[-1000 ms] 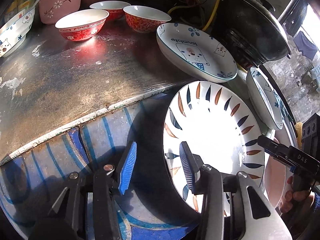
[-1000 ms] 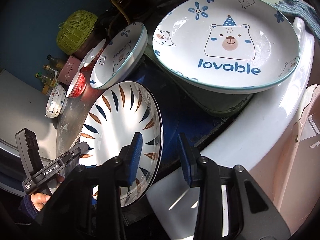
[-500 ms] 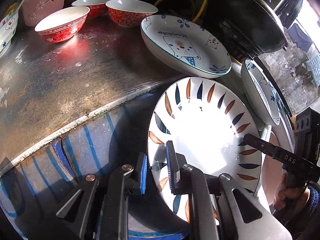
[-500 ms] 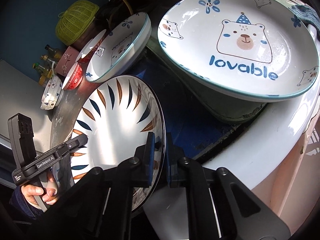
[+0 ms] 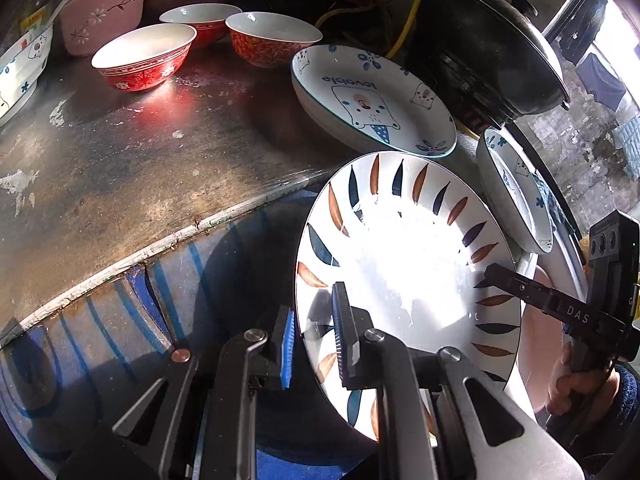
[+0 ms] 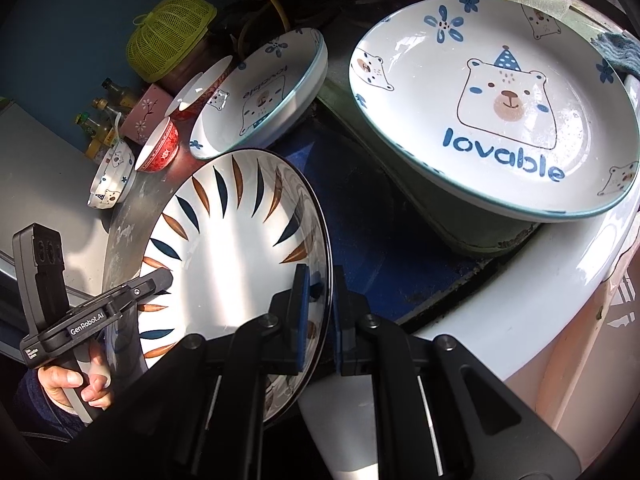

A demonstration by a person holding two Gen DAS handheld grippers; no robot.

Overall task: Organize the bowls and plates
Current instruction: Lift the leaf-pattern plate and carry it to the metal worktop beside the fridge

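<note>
Both grippers have just clamped shut on the white ceramic plate with blue and brown leaf strokes (image 5: 408, 264): left gripper (image 5: 314, 344) at its seven o'clock rim, right gripper (image 6: 320, 316) opposite. It seems tilted over the blue surface, ready for lifting.

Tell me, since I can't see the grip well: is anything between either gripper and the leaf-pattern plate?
Nothing visible. The left gripper and the right gripper each clamp the leaf-pattern plate directly on opposite rim edges, pads against the rim.
</note>
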